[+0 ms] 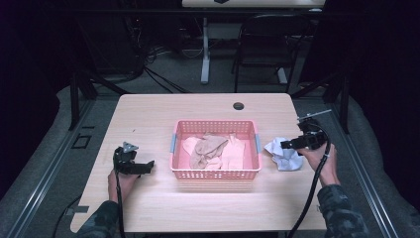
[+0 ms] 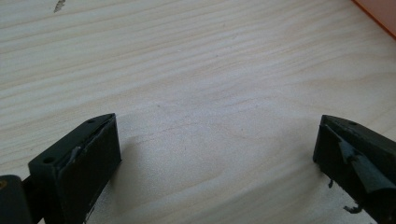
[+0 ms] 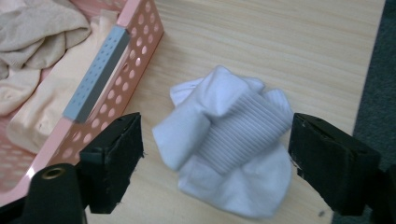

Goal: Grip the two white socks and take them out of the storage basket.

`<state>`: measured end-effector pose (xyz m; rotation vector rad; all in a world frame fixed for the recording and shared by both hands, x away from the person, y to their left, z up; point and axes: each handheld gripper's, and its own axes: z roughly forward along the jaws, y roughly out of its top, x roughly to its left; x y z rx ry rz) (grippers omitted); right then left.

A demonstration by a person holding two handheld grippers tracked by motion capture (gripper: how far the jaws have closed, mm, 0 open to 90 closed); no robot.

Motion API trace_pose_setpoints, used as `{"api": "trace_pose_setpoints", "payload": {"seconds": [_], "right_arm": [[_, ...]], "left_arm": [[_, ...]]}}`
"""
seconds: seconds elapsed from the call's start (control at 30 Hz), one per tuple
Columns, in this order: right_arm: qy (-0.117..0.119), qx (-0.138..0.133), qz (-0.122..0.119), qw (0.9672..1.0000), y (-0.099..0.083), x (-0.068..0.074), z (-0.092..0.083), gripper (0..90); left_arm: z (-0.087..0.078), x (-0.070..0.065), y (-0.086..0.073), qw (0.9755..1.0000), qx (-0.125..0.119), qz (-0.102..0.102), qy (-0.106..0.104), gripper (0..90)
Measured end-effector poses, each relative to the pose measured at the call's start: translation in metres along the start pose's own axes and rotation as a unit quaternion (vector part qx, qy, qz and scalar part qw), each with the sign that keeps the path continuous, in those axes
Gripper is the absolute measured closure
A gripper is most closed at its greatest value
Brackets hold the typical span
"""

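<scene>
Crumpled ribbed white sock (image 3: 224,144) on pale woodgrain table (image 3: 280,42), both grippers' fingers released, beside perforated pink basket (image 3: 140,28).

Beyond the tabletop
A dark chair (image 1: 265,42) stands far right on the floor, beside a white table leg (image 1: 205,49) and tangled cables (image 1: 148,52).

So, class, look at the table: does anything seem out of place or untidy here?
Yes. A white sock lies crumpled on the table just outside the pink basket, beside its grey-handled end, while the beige socks are heaped inside. The right gripper hangs open over it, not holding it.
</scene>
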<state>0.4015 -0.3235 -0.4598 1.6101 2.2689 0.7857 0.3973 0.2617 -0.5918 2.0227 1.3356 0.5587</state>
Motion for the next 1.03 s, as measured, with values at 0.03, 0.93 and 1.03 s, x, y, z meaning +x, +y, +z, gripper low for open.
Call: {"api": "trace_pose_setpoints", "payload": {"seconds": [0.03,0.93,1.03], "right_arm": [[0.0,0.0,0.0,1.0,0.0,0.0,0.0,14.9],[-0.002,0.041,-0.008,0.9991,-0.101,0.006,0.008,5.4],[-0.008,0.055,-0.002,0.9985,-0.106,0.003,0.013,4.9]], "left_arm": [[0.0,0.0,0.0,1.0,-0.001,-0.002,0.0,0.5],[0.0,0.0,0.0,1.0,-0.001,-0.001,0.0,0.7],[0.0,0.0,0.0,1.0,-0.001,0.0,0.0,0.6]]}}
